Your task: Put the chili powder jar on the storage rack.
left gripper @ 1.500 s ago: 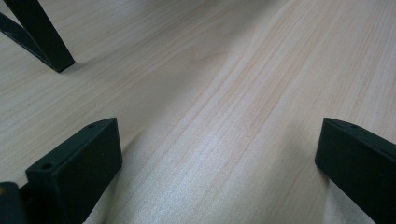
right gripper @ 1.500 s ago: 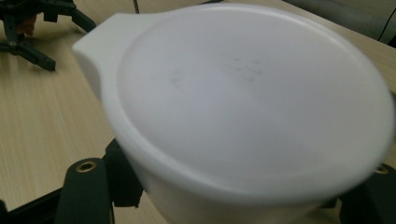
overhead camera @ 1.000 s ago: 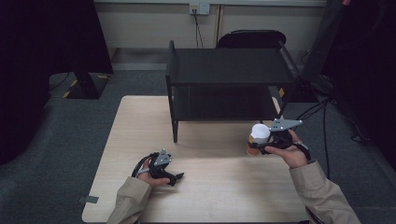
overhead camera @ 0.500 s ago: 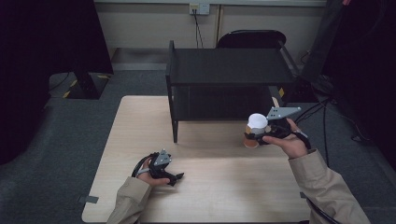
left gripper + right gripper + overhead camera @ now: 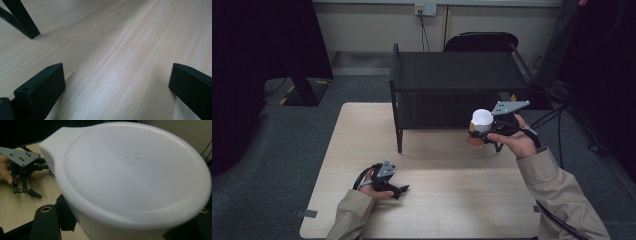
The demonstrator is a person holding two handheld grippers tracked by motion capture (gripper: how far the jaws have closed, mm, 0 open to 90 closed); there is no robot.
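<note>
right gripper (image 5: 484, 134) pinching white-lidded cup (image 5: 481, 126) at black shelf's (image 5: 452, 85) front edge, left gripper (image 5: 398, 190) spread on bare table (image 5: 452, 195)

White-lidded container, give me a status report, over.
Right gripper shut on white-lidded container, held above table by black shelf. Left gripper open, resting on table. Nothing in the way.

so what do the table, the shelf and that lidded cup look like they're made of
Table: pale wood or wood-look laminate, matte; the left gripper view shows long straight grain lines.
Shelf: black, flat matte panels on thin legs, probably painted metal, though the look leaves it open.
Cup: orange-brown body, too small to judge. Its white lid looks like smooth moulded plastic with a soft sheen and a pull tab.
</note>
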